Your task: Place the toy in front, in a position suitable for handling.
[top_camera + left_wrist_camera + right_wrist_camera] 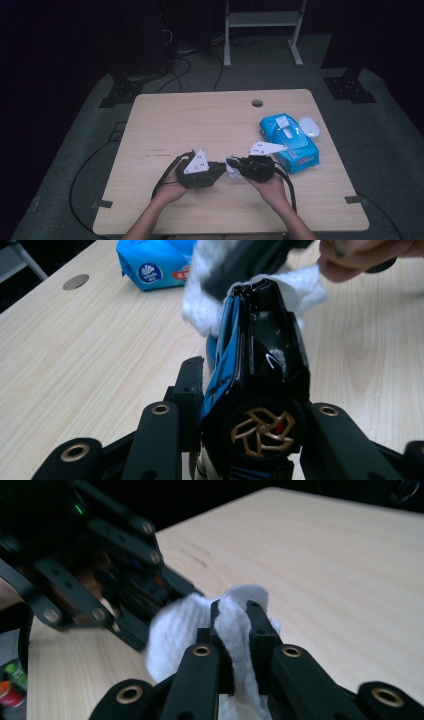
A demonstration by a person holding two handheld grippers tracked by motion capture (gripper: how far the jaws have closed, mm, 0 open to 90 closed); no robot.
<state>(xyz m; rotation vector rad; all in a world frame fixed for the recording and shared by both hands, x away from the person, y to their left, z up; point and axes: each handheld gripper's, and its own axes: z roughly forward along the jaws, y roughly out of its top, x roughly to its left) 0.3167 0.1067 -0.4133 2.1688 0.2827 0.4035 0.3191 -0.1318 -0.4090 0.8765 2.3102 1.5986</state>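
My left gripper is clamped on a toy car, black and blue with a gold wheel, held above the table. My right gripper is clenched on a white wipe, which seems to press against the car's far end, though blur there hides the contact. A blue wipe pack lies just beside my right hand.

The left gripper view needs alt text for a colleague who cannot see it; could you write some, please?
The left gripper clamps a black and blue toy car above a wooden table. A white wipe presses on the car's far end, with a blue wipe pack behind.
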